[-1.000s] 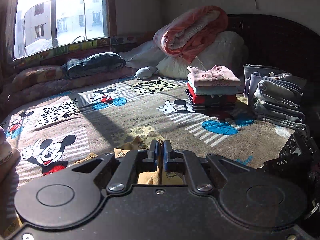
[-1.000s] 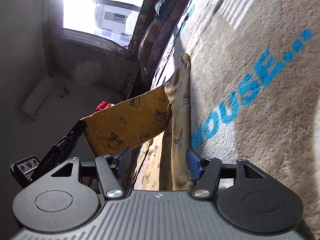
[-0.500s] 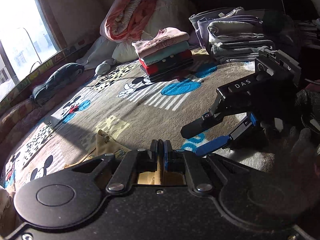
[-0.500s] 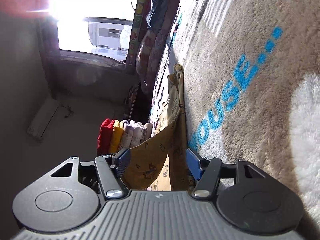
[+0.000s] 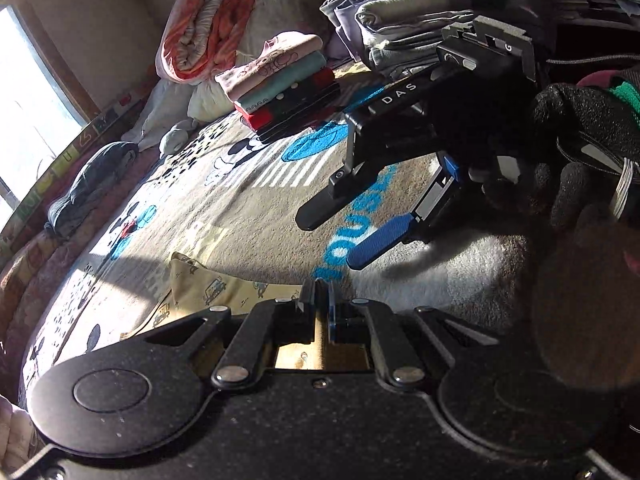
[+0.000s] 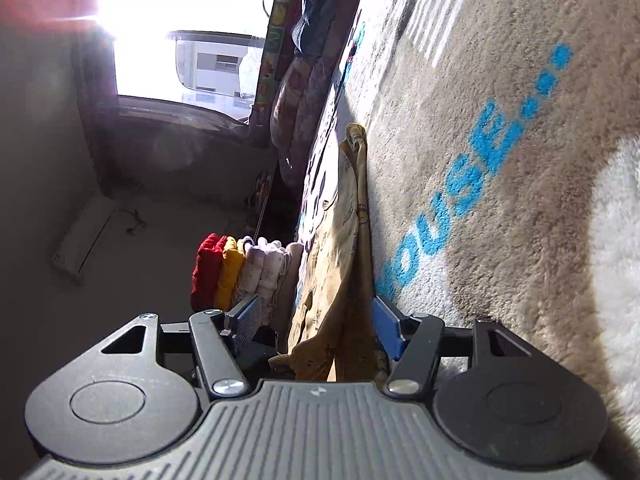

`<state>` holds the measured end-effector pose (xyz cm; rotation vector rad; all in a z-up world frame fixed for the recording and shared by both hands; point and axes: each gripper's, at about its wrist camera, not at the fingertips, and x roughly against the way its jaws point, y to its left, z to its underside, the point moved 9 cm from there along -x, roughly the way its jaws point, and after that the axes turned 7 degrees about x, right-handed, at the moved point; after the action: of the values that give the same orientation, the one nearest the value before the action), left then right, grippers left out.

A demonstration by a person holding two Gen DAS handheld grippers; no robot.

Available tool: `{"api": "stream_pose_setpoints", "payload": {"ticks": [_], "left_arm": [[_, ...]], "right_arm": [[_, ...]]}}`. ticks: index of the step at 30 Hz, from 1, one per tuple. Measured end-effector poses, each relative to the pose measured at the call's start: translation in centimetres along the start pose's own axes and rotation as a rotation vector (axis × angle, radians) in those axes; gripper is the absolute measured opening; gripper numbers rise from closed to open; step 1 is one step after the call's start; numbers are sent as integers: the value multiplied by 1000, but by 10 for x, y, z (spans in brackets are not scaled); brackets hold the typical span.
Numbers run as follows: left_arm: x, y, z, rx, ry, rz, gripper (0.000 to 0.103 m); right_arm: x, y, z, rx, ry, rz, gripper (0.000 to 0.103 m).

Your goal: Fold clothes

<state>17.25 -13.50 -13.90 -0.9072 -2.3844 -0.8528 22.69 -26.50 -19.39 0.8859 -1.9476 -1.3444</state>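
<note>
Two black two-finger grippers are working over one grey plush blanket (image 5: pixel 224 216) printed with cartoon mice and blue lettering. Three stacks of folded clothes are sitting on it: a pink-topped stack of five or so pieces (image 5: pixel 280 84), a grey and lilac stack (image 5: pixel 400 20) beside it, and a red, yellow and white stack (image 6: pixel 240 268) at the bed's edge in the right wrist view.

The single garment being folded, a thin mustard-yellow cotton piece with small cartoon car prints (image 5: pixel 216 288), is lying on the blanket near its front edge, one pointed corner reaching toward the bed's middle. Its fabric is looking soft and creased, doubled into loose layers.

The left gripper (image 5: pixel 319 300) is pinching the garment's near edge, jaws nearly together. The right gripper (image 6: pixel 314 320), held by a black-gloved hand (image 5: pixel 568 152), is standing with jaws wide apart, the yellow cloth passing loosely between its blue fingertip pads (image 6: pixel 386 326).
</note>
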Motion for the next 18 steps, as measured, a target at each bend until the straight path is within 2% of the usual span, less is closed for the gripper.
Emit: {"api": "stream_pose_setpoints", "payload": {"ticks": [6,14,18], "left_arm": [[-2,-12,13,-67,36,7,3],[-8,-20,14,-6,18,31,3],[-14,-24,21,-3,37,27,3]], "right_arm": [[-1,0,1,12,3,10,61],[-3,1,2,37,9,30,60],[-4,1,1,71,12,59,53]]}}
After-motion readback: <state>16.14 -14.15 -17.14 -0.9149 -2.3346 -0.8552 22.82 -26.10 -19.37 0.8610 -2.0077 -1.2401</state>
